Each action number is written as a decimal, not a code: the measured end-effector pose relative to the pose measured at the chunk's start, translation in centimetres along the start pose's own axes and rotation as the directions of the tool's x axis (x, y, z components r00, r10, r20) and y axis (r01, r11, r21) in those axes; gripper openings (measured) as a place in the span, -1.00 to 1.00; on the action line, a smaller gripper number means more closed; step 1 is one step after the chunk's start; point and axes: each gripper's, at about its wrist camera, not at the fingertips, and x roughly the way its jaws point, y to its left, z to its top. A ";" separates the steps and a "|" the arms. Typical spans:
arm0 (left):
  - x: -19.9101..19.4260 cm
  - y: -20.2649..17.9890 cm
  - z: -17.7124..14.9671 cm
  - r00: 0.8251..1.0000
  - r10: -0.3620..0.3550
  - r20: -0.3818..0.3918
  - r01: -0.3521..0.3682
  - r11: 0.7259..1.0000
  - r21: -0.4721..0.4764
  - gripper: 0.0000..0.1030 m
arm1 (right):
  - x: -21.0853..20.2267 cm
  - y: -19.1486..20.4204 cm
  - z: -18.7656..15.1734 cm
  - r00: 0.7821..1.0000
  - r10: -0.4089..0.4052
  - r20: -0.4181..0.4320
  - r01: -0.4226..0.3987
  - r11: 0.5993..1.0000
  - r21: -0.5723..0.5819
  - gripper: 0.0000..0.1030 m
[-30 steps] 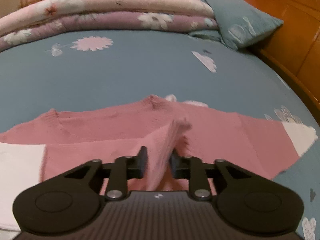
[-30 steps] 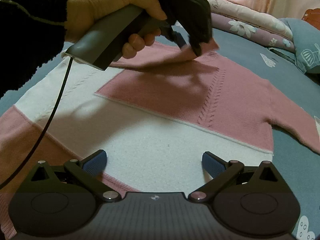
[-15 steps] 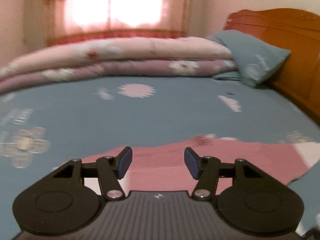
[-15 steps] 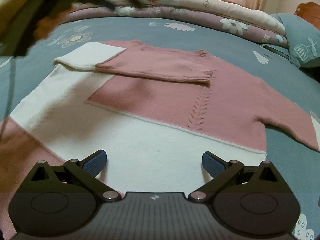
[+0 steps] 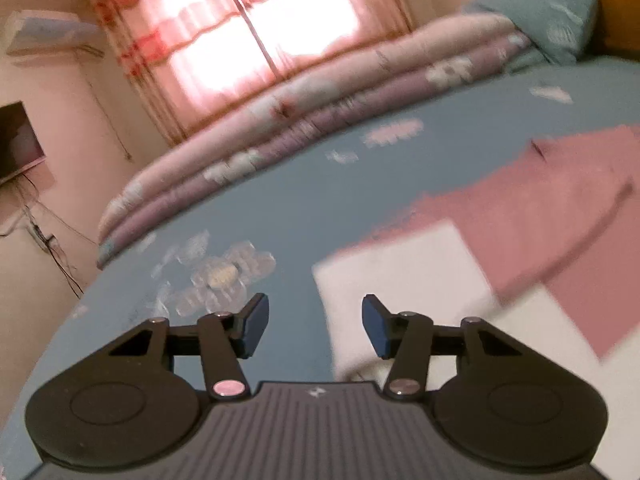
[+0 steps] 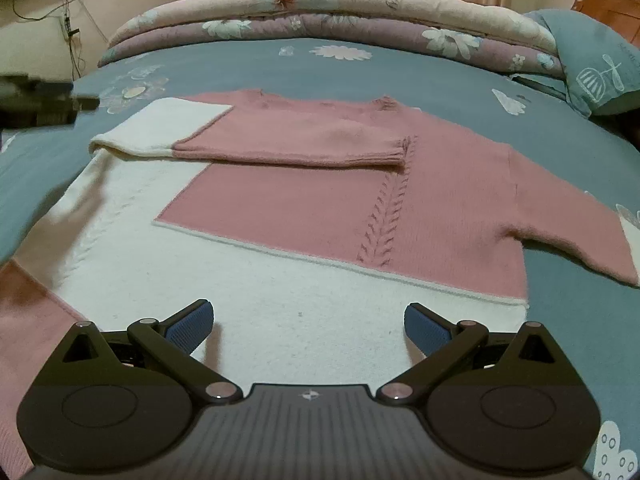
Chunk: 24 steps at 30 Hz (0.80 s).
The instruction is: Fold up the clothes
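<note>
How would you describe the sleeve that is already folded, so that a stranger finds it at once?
On the blue bed sheet lies a pink-and-white sweater. Its folded sleeve crosses the chest below the neckline; the other sleeve lies stretched out sideways.

Sweater [image 6: 304, 208] ahead of right gripper [image 6: 307, 326]: pink, cream blocks. Bedsheet [image 6: 440, 80]: grey-blue, white flowers. Quilt [image 6: 320, 12] beyond: pink-mauve floral.

You see blue flowered bedsheet [image 6: 400, 68], folded quilts [image 6: 320, 12] along its far edge, teal pillow [image 6: 592, 60] right of quilts, curtained window [image 5: 256, 32] behind them.
</note>
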 end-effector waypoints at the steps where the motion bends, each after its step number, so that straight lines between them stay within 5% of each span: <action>1: 0.3 -0.5 -0.4 1.000 -0.005 -0.013 0.005 1.000 0.000 -0.02 | 0.1 0.1 0.0 1.000 -0.002 -0.001 0.002 1.000 -0.001 1.00; 8: 2.8 -1.3 -2.9 0.993 0.013 -0.115 -0.021 0.997 -0.074 0.10 | 0.4 0.5 -0.2 1.000 -0.005 -0.008 0.005 0.999 -0.032 1.00; 24: 2.9 -0.6 -4.0 0.991 0.019 -0.131 -0.037 0.991 -0.130 0.18 | 0.2 0.4 -0.2 1.000 -0.012 -0.005 0.012 0.999 -0.035 1.00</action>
